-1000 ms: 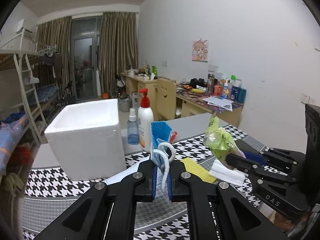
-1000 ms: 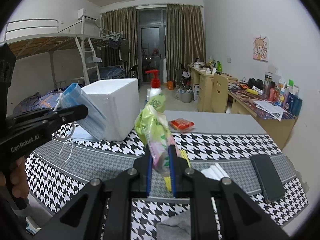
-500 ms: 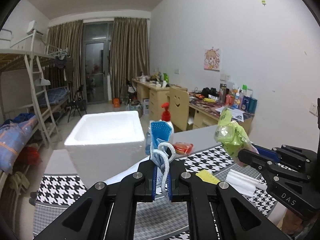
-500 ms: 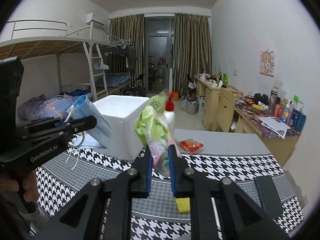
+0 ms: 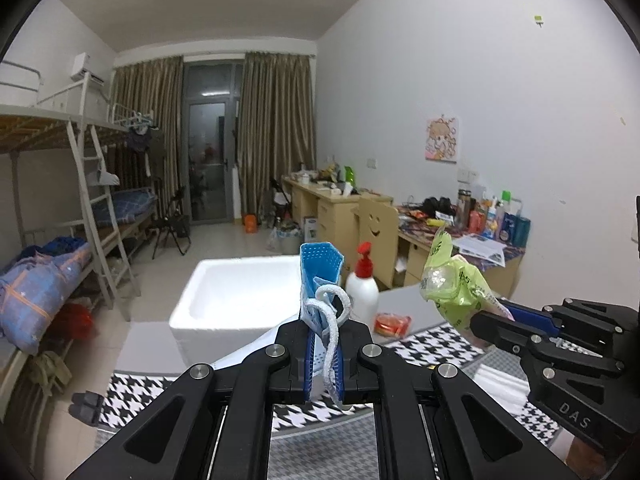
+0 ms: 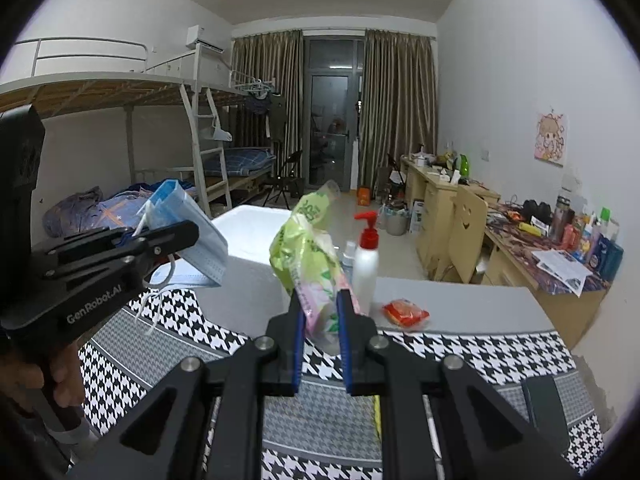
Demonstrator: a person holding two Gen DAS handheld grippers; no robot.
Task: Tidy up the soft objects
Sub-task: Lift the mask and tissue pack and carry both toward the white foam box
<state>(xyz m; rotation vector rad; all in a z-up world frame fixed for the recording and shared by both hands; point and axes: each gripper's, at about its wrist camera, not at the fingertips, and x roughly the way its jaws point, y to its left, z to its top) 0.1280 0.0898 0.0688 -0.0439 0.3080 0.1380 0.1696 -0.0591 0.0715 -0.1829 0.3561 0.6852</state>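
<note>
My left gripper (image 5: 322, 354) is shut on a blue face mask (image 5: 320, 280) with white ear loops; it also shows in the right wrist view (image 6: 192, 232), held in the air near the white foam box (image 5: 236, 300). My right gripper (image 6: 319, 344) is shut on a green and pink plastic packet (image 6: 310, 256), which shows at the right of the left wrist view (image 5: 452, 284). Both are held above the houndstooth tablecloth (image 6: 460, 356). The foam box (image 6: 256, 224) is open at the top and stands ahead of both grippers.
A white pump bottle with a red top (image 6: 366, 264) and a small spray bottle (image 6: 348, 256) stand beside the box. A red snack packet (image 6: 404, 312) lies on the grey table. A black phone (image 6: 548, 408) lies at the right. White tissues (image 5: 500, 384) lie under the right gripper.
Both grippers have risen and moved toward the foam box, still holding the mask and the packet. The box's open top now shows from above.
</note>
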